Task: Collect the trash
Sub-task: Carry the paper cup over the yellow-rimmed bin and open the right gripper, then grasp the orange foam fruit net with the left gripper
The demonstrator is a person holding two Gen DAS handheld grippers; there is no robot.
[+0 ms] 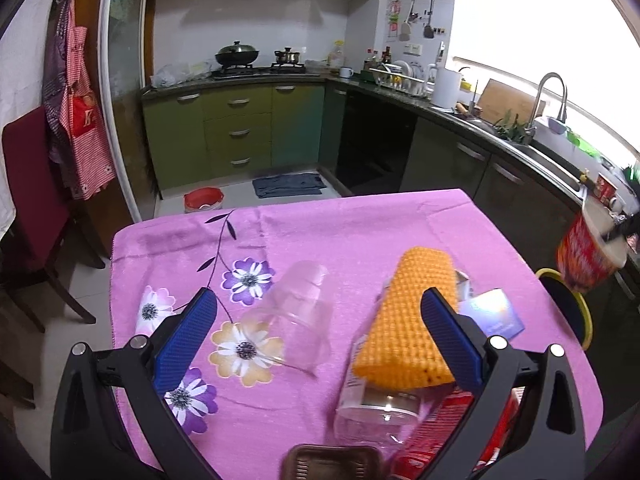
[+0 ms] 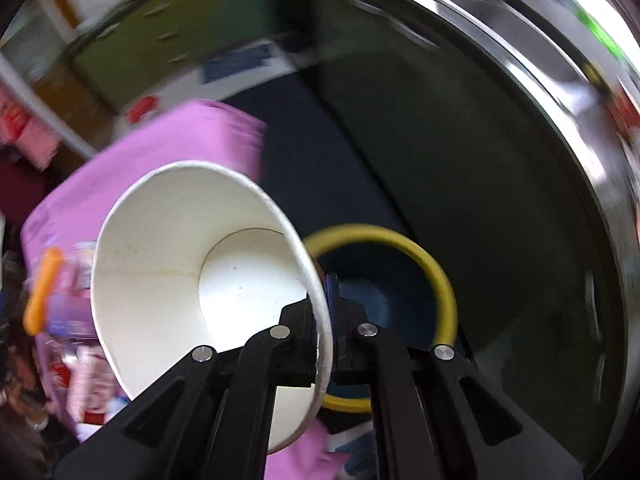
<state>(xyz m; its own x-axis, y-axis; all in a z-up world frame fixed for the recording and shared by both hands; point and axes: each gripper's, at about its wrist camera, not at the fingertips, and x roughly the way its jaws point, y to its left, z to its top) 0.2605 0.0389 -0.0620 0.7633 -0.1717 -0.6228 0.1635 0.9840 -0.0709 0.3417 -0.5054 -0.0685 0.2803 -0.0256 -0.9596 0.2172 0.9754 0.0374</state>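
Observation:
My left gripper (image 1: 319, 295) hangs open above the pink-clothed table (image 1: 360, 232), nothing between its blue pads. Below it a clear plastic cup (image 1: 296, 316) lies on its side, with an orange sponge (image 1: 412, 320) resting on a clear bottle (image 1: 372, 400). Red packaging (image 1: 440, 420) and a blue-white card (image 1: 494, 312) lie beside them. My right gripper (image 2: 322, 308) is shut on the rim of a paper cup (image 2: 180, 248) that is white inside. The same cup (image 1: 588, 252), red outside, shows blurred off the table's right edge, above a yellow-rimmed bin (image 2: 436, 276).
A brown basket (image 1: 332, 464) sits at the near table edge. The yellow-rimmed bin (image 1: 576, 304) stands on the floor by the table's right side, in front of dark cabinets (image 1: 500, 184). A red chair (image 1: 32, 200) is to the left, and a red bucket (image 1: 203, 199) is on the floor beyond.

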